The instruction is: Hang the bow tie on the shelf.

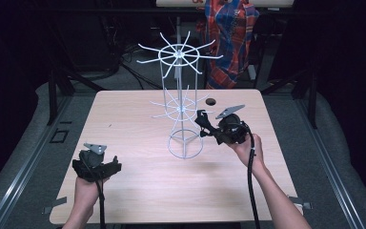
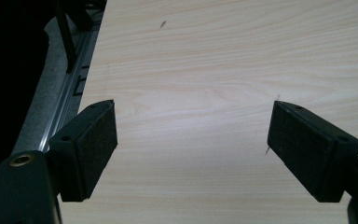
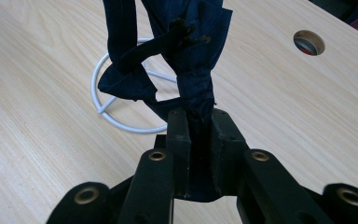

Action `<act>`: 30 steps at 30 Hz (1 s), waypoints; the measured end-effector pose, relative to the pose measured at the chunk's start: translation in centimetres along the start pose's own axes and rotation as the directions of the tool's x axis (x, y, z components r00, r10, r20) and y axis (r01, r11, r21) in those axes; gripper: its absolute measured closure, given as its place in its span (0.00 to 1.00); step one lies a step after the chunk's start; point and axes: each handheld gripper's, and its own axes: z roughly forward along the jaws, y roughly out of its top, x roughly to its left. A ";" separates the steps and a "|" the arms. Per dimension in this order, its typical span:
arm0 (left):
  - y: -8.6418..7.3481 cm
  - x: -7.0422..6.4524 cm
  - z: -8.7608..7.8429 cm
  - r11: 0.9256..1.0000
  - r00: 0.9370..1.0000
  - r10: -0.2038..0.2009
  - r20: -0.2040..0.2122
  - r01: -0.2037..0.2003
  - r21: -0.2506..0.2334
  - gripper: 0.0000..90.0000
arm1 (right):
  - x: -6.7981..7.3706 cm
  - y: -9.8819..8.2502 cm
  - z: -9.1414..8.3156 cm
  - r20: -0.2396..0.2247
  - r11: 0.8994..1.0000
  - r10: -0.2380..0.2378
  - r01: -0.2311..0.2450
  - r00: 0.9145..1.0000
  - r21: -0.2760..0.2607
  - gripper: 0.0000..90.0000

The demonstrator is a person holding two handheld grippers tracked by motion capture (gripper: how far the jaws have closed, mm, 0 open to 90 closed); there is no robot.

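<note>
In the high view, the right gripper (image 1: pixel 201 125) is next to the white wire rack (image 1: pixel 182 102), which stands in the middle of the wooden table (image 1: pixel 138 191). A small dark piece of cloth (image 1: pixel 202 117) sits at the gripper's tip, close to the lower ring of arms. The left gripper (image 1: pixel 116 165) rests near the front left corner of the table, well apart from the rack.

In the left gripper view, the two pads (image 2: pixel 98 135) stand wide apart, with bare table between them.

In the right gripper view, the jaws are pressed narrow on a dark blue cloth (image 3: pixel 186 60). The cloth rises from them and covers part of the rack's round base (image 3: pixel 103 109).
</note>
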 end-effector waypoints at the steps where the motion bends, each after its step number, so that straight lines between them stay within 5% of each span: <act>1: 0.0 0.0 0.0 1.000 1.000 0.000 0.000 0.000 0.001 0.18 | 0.0 0.0 0.0 -0.001 1.000 0.001 -0.001 1.000 0.001 0.88; 30: 0.0 -0.1 0.0 1.000 1.000 0.002 0.000 -0.002 -0.001 0.18 | -0.1 -0.1 1.5 -0.022 1.000 0.014 -0.014 1.000 0.001 0.85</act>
